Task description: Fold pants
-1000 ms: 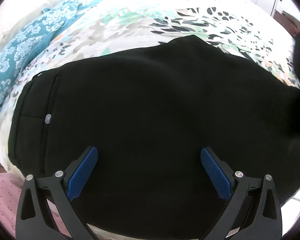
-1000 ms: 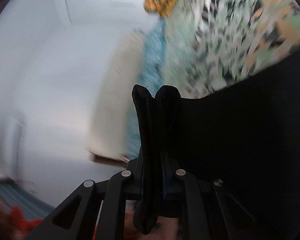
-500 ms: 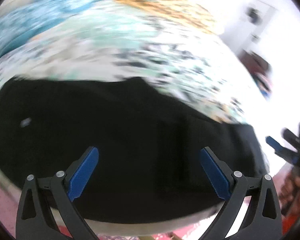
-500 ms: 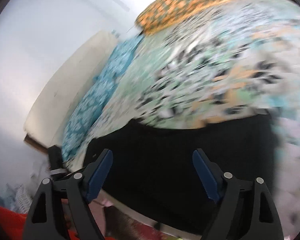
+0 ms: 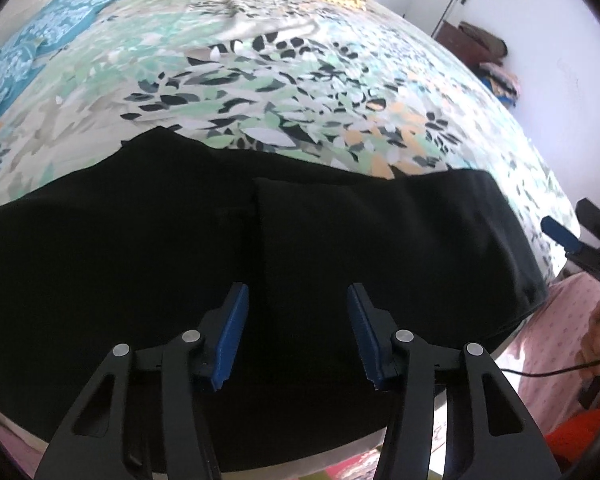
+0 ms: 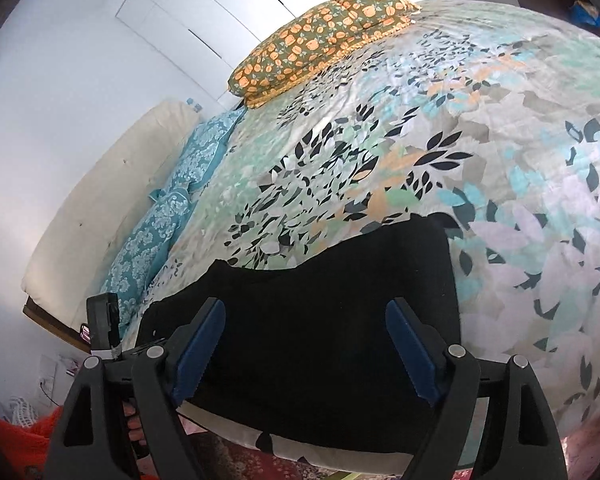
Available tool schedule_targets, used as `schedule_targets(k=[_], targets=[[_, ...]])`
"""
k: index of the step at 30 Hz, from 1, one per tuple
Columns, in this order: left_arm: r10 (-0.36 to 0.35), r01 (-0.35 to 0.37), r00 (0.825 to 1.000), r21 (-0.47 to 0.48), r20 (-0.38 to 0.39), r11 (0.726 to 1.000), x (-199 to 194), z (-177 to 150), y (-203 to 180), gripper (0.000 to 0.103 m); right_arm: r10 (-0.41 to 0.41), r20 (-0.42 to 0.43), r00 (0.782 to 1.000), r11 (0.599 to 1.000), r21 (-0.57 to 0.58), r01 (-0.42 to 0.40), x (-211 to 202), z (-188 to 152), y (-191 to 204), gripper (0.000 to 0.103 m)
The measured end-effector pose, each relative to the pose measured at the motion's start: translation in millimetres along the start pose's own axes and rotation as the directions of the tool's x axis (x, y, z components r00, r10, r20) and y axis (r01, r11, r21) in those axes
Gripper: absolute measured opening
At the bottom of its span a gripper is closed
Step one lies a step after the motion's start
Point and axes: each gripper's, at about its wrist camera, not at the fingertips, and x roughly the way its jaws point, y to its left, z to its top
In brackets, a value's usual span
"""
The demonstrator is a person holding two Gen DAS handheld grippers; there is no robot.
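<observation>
Pants [image 5: 320, 248] lay flat along the near edge of the bed [image 5: 300, 80], black cloth folded over once, with the edge of the upper layer showing as a faint line across the middle of the stack. The left gripper [image 5: 296, 334] hovered over that middle with its fingers [image 5: 232, 332] spread and holding nothing; the right gripper [image 6: 304, 348] hung over the end toward the bed's right corner, fingers [image 6: 198, 348] likewise spread and empty. To do the next fold well, each gripper probably needed to pinch through every layer at a corner of that right end, lift both evenly, and lay them square on the opposite end, since dark, limp cloth slides and skews easily.
</observation>
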Motion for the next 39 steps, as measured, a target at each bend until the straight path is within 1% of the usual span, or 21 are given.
schedule_targets(k=[2, 3, 4, 5, 6, 8, 13, 16, 19, 20, 21, 22, 23, 25, 26, 27, 29, 31, 33, 37, 39], targets=[[0.004, -0.005, 1.000, -0.008, -0.025, 1.000, 5.8, -1.5, 1.6, 0.050, -0.004, 0.000, 1.000, 1.000, -0.017, 0.004, 0.3, -0.6, 2.7, 0.083], [0.001, -0.001, 0.999, -0.012, -0.033, 1.000, 7.0, -2.6, 2.6, 0.039, -0.009, 0.002, 1.000, 1.000, -0.027, 0.009, 0.8, -1.3, 4.1, 0.083], [-0.001, 0.000, 0.999, -0.015, -0.041, 1.000, 8.2, -4.1, 3.8, 0.032, -0.013, 0.004, 1.000, 0.999, -0.034, 0.013, -0.1, -1.7, 4.6, 0.083], [0.007, -0.007, 0.999, -0.017, -0.042, 1.000, 8.5, -5.7, 5.5, 0.017, -0.017, 0.006, 1.000, 0.999, -0.038, 0.018, -0.7, -2.0, 4.8, 0.083], [0.008, -0.009, 0.999, -0.018, -0.038, 1.000, 7.8, -6.9, 6.7, 0.010, -0.024, 0.010, 1.000, 0.999, -0.038, 0.025, -1.9, -2.0, 4.3, 0.083], [-0.007, 0.006, 1.000, -0.033, -0.012, 0.999, 1.3, -8.7, 11.0, 0.004, -0.039, 0.020, 0.999, 0.999, -0.027, 0.039, -3.6, -1.1, 1.7, 0.083], [0.026, -0.024, 0.998, -0.031, 0.054, 0.999, -21.2, -14.4, 16.0, 0.002, -0.080, 0.082, 0.993, 0.997, -0.010, 0.081, -16.0, 5.3, -3.7, 0.083], [0.055, -0.053, 0.997, -0.044, 0.045, 0.998, -26.3, -19.3, 28.0, 0.002, -0.104, 0.077, 0.992, 0.994, -0.031, 0.107, -18.3, 6.5, -1.9, 0.083], [0.100, -0.100, 0.995, -0.043, 0.008, 0.994, -15.8, -23.5, 34.8, 0.002, -0.077, -0.013, 0.997, 0.990, -0.119, 0.075, -0.5, -1.0, 11.9, 0.088], [0.100, -0.100, 0.995, -0.045, -0.005, 0.994, -11.5, -23.8, 35.1, 0.002, -0.068, -0.097, 0.993, 0.990, -0.129, 0.055, 16.6, -8.1, 13.8, 0.089], [0.106, -0.106, 0.994, -0.042, -0.011, 0.993, -8.9, -23.8, 33.9, 0.003, -0.085, -0.161, 0.983, 0.989, -0.131, 0.064, 29.2, -13.9, 13.1, 0.089], [0.114, -0.114, 0.993, -0.036, -0.013, 0.993, -7.7, -24.0, 32.4, 0.004, -0.146, -0.258, 0.955, 0.983, -0.145, 0.111, 50.0, -25.6, 10.2, 0.090], [0.117, -0.118, 0.993, -0.029, -0.018, 0.993, -6.3, -23.9, 31.3, 0.007, -0.216, -0.334, 0.918, 0.970, -0.183, 0.161, 67.9, -38.0, 7.0, 0.090], [0.111, -0.112, 0.993, -0.045, -0.029, 0.993, -6.4, -24.3, 34.7, 0.013, -0.263, -0.293, 0.919, 0.940, -0.291, 0.177, 70.9, -43.2, 19.0, 0.095], [0.094, -0.095, 0.995, -0.072, -0.025, 0.993, -10.1, -25.0, 40.0, 0.020, -0.276, -0.312, 0.909, 0.933, -0.314, 0.176, 74.8, -43.3, 23.5, 0.097], [0.083, -0.084, 0.996, -0.104, -0.016, 0.991, -14.4, -24.7, 46.1, 0.036, -0.285, -0.314, 0.905, 0.929, -0.323, 0.181, 76.3, -43.8, 24.6, 0.099], [0.108, -0.101, 0.994, -0.177, 0.033, 0.979, -27.3, -24.5, 62.2, 0.059, -0.286, -0.304, 0.909, 0.927, -0.327, 0.183, 75.7, -45.1, 23.8, 0.099], [0.189, -0.172, 0.979, -0.196, 0.072, 0.966, -37.0, -24.3, 73.3, 0.061, -0.286, -0.297, 0.911, 0.927, -0.325, 0.186, 72.0, -43.0, 25.5, 0.099], [0.255, -0.235, 0.963, -0.193, 0.085, 0.953, -42.0, -24.1, 78.9, 0.061, -0.262, -0.268, 0.927, 0.937, -0.301, 0.178, 62.9, -38.7, 27.8, 0.099], [0.283, -0.250, 0.946, -0.198, 0.159, 0.948, -57.3, -23.1, 68.6, 0.062, -0.226, -0.140, 0.964, 0.949, -0.255, 0.186, 37.6, -24.5, 33.4, 0.099], [0.301, -0.274, 0.927, -0.147, 0.223, 0.951, -64.5, -20.5, 50.5, 0.076, -0.252, -0.067, 0.965, 0.937, -0.267, 0.226, 28.7, -16.4, 37.0, 0.099]])
